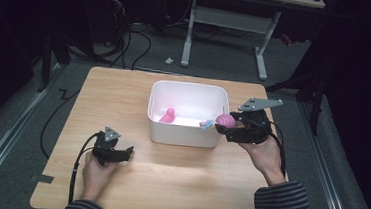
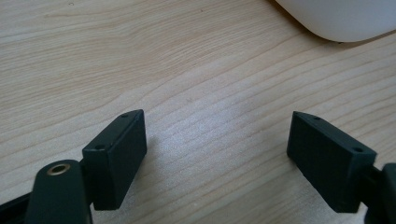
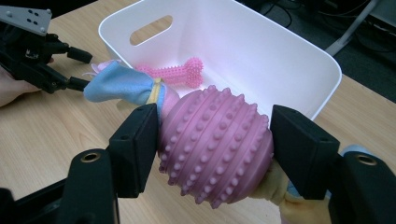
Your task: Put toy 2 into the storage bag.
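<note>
My right gripper [image 1: 226,124] [image 3: 215,140] is shut on a pink studded ball toy [image 1: 225,120] [image 3: 215,144] with blue and yellow cloth ends, held just over the right rim of the white tub [image 1: 183,134] [image 3: 299,56]. A pink spiky bone toy [image 1: 167,115] [image 3: 175,72] lies inside the tub at its left. My left gripper [image 1: 128,152] [image 2: 217,154] rests low on the wooden table [image 1: 178,176] left of the tub, open, with only bare wood between its jaws.
The tub's rounded corner [image 2: 336,21] lies just beyond the left gripper. The left hand and its gripper [image 3: 42,60] sit across the table from the right one. A white desk frame [image 1: 227,22] and cables stand on the floor past the table's far edge.
</note>
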